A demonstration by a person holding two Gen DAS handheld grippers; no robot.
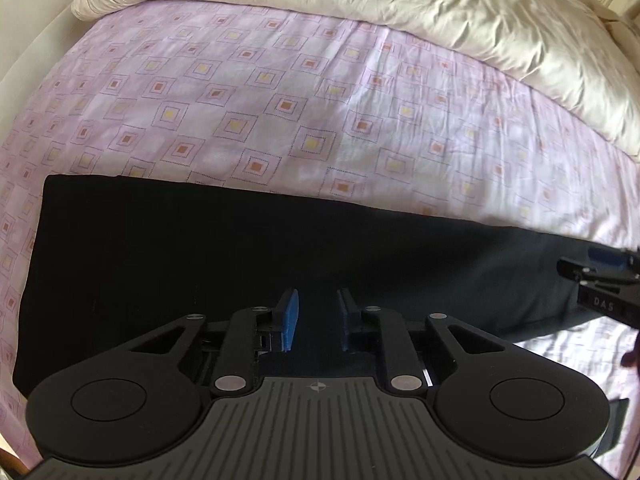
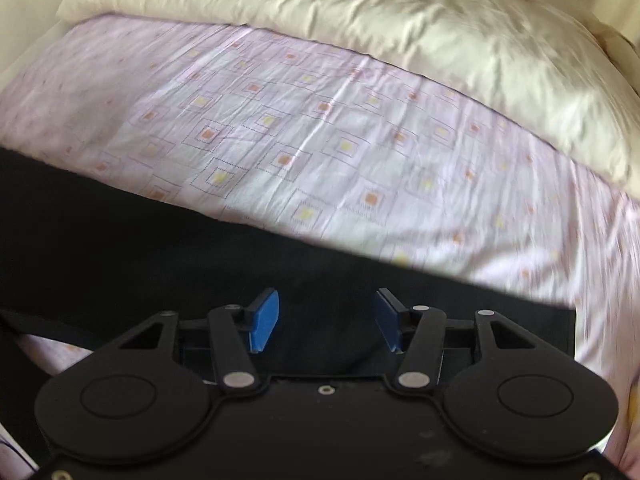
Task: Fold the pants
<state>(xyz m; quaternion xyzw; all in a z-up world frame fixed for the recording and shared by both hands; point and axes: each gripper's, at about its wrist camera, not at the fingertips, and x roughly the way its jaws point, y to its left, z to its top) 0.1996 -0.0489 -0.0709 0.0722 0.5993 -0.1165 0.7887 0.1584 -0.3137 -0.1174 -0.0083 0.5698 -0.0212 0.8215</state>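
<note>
A pair of black pants point(image 1: 240, 256) is laid flat across the near part of a bed, on a pink sheet point(image 1: 280, 92) printed with small orange and yellow squares. In the left wrist view the garment is seen as a long dark band running from the left side of the sheet toward the right, where it narrows. A rumpled cream duvet point(image 1: 440, 12) is bunched along the far side of the bed.

The left gripper point(image 1: 318, 320) is held over the near edge of the pants with its blue-padded jaws parted by a moderate gap; nothing is gripped between them. The right gripper point(image 2: 326, 320) is likewise positioned above the black fabric, with its jaws spread wider and nothing held. Whether either set of fingertips is touching the cloth cannot be told. The right gripper point(image 1: 604, 280) is also seen at the right edge of the left wrist view, over the narrower end of the pants. The right wrist view is blurred toward its right side.
</note>
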